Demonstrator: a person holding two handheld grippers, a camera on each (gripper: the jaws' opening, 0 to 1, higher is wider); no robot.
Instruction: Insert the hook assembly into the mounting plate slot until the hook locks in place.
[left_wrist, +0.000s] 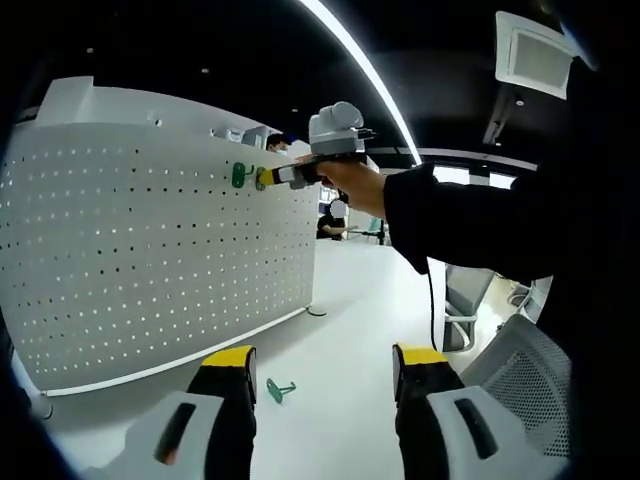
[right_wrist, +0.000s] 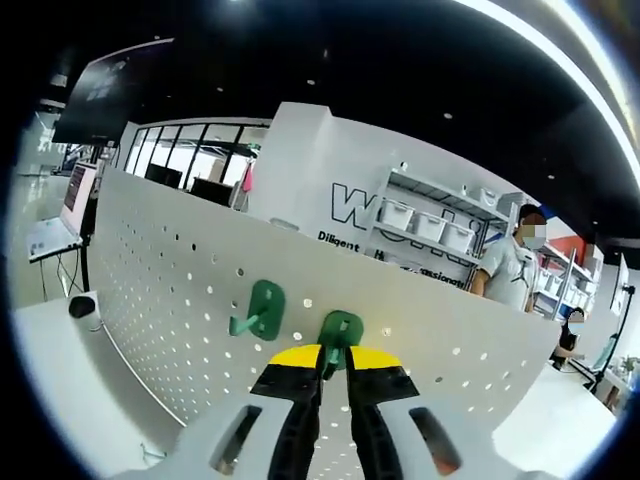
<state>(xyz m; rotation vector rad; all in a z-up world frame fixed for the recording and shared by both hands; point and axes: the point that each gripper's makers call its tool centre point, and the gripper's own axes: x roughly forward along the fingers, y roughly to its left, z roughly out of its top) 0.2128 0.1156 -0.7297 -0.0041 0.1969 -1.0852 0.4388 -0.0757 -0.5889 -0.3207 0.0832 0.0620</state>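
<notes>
right gripper (right_wrist: 335, 372): jaws pinching green hook (right_wrist: 340, 330) against pegboard (right_wrist: 160, 300); second hook (right_wrist: 262, 308) at 9 o'clock. left gripper (left_wrist: 325, 365): spread, empty. risk: tilted entry, hook fails to lock, slips out.

One hook (right_wrist: 258, 309) hangs on the pegboard (right_wrist: 180, 300) beside another (right_wrist: 340, 330).

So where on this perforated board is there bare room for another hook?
The white perforated board is bare left of and below the mounted green plastic hook. It is crowded where the right gripper clamps a second green hook beside the first. In the left gripper view, the white tabletop is bare beyond a loose green hook.
</notes>
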